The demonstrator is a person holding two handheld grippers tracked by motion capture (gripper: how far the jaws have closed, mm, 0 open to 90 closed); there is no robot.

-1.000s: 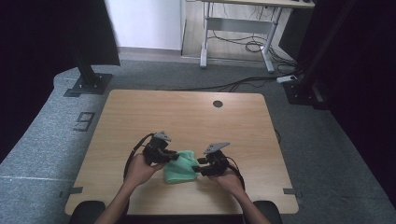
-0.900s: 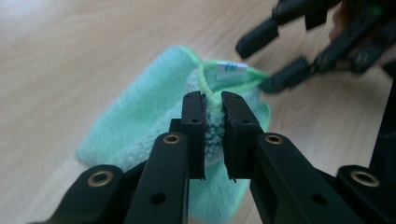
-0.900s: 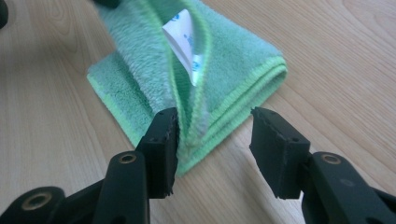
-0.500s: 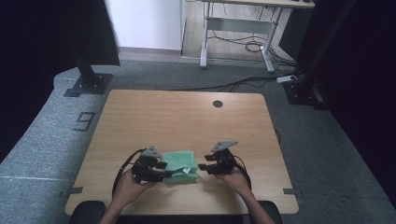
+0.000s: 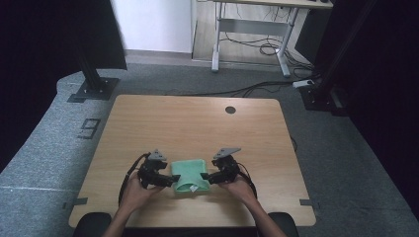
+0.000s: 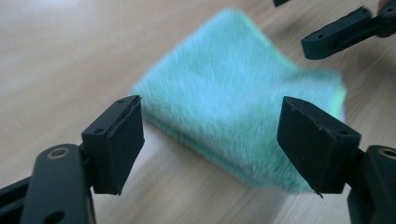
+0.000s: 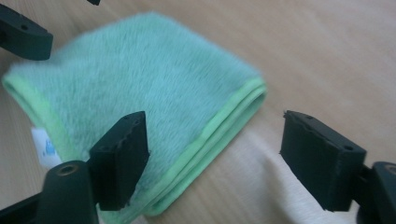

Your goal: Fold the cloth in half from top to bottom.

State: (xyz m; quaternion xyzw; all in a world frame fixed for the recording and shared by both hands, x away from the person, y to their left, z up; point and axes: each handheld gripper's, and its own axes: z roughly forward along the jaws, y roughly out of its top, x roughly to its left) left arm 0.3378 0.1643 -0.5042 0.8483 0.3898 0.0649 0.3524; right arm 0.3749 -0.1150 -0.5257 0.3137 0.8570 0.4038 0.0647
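Now both tools stand released: the left gripper and the right gripper have just been spreading their jaws, which flank the folded green cloth without pressing on it. It lies flat near the front edge of the wooden table, between the two hands, its white tag poking out at one edge. If either gripper drags back low, a pad could likely catch the plush pile and pull the layered fold open.
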